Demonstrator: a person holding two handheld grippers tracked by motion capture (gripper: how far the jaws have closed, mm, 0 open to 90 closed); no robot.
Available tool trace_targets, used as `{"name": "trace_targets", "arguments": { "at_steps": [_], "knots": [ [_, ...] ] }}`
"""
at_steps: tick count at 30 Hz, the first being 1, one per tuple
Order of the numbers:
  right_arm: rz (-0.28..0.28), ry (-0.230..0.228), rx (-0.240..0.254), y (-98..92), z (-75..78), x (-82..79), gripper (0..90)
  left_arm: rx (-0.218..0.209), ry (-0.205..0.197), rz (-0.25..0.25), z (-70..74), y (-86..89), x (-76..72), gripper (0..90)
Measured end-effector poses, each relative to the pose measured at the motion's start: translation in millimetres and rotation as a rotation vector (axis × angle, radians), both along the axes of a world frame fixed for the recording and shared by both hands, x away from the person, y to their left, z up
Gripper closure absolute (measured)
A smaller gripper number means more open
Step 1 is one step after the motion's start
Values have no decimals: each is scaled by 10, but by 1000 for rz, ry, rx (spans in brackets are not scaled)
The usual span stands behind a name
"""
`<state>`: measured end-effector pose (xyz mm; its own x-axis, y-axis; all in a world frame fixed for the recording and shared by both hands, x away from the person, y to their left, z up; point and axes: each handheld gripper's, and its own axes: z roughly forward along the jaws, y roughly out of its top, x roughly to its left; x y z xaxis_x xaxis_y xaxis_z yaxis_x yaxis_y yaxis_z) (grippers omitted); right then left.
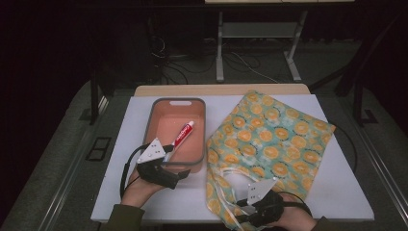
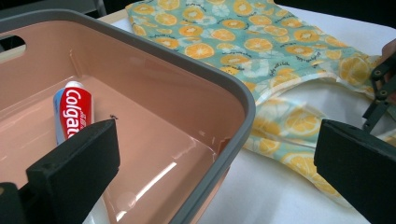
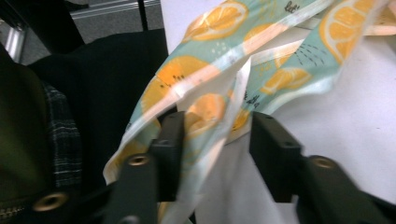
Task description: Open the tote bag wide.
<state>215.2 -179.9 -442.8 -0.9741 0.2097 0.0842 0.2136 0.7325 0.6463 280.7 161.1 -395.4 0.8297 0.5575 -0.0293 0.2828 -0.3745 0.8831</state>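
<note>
Bag (image 1: 269,139) flat on desk's right half, handles at near edge, beside tub (image 1: 176,129) holding toothpaste (image 1: 182,135). Right gripper (image 3: 215,140) at near edge, jaws apart, bag's hem and strap between them, touching one jaw, not yet pinched. Judged step: grip bag mouth; take single layer, close fully before lifting. Left gripper (image 2: 215,154) rests level at tub's near corner, jaws wide, straddling rim, holding nothing.
</note>
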Motion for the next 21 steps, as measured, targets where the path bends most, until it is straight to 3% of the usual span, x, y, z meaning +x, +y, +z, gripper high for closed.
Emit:
{"name": "trace_targets", "arguments": {
  "at_steps": [3,6,10,21],
  "knots": [
    [-2,-3,-1,-5,4,6,772,1,0,0,0,0,0,0],
    [-7,-9,12,-26,30,15,829,3,0,-1,1,1,-1,0],
    [-37,-26,69,-121,145,64,851,2,0,-1,0,1,0,0],
    [-218,-86,187,-579,405,386,875,3,-1,-1,0,1,1,0]
  ]
}}
